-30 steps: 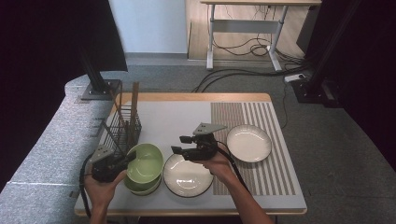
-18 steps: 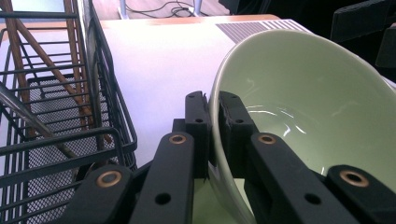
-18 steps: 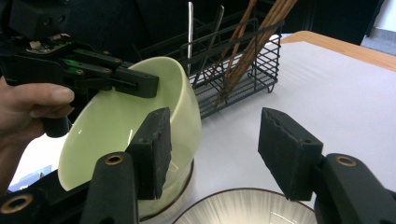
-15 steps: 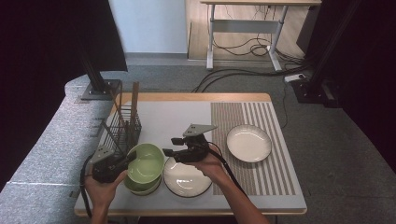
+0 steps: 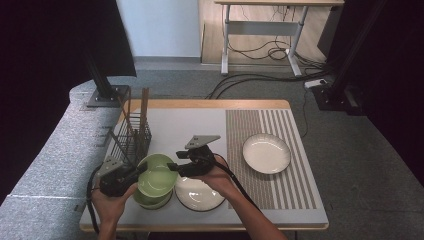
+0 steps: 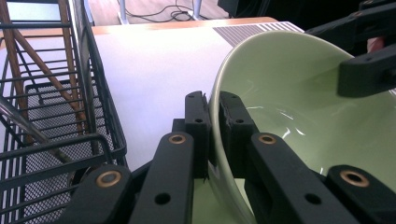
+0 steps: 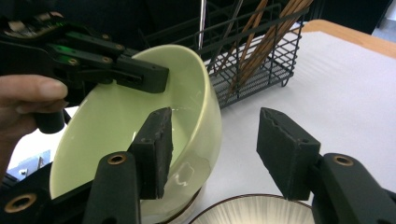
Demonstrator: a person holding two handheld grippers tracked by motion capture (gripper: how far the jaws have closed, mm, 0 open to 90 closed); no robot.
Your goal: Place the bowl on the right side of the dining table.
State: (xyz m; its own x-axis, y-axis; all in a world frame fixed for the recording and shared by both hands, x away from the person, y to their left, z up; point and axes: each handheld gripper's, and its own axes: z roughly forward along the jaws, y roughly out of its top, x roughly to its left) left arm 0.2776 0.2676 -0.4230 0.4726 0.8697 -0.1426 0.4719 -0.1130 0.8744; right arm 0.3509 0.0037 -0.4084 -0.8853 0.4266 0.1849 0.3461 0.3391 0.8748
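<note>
Beside the wire rack (image 5: 131, 137), a green bowl (image 5: 156, 176) tilts up.
The left gripper (image 6: 212, 122) pinches its rim; the right gripper (image 7: 212, 149), jaws wide, straddles the far rim, holding nothing. Bowl lifted off its stack, not yet placed.

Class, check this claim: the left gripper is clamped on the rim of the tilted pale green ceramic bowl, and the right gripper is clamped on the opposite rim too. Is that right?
Not quite. The left gripper is indeed clamped on the rim of the tilted pale green ceramic bowl, but the right gripper is open: the right gripper view shows its jaws wide apart, straddling the bowl's rim without pinching it.
</note>
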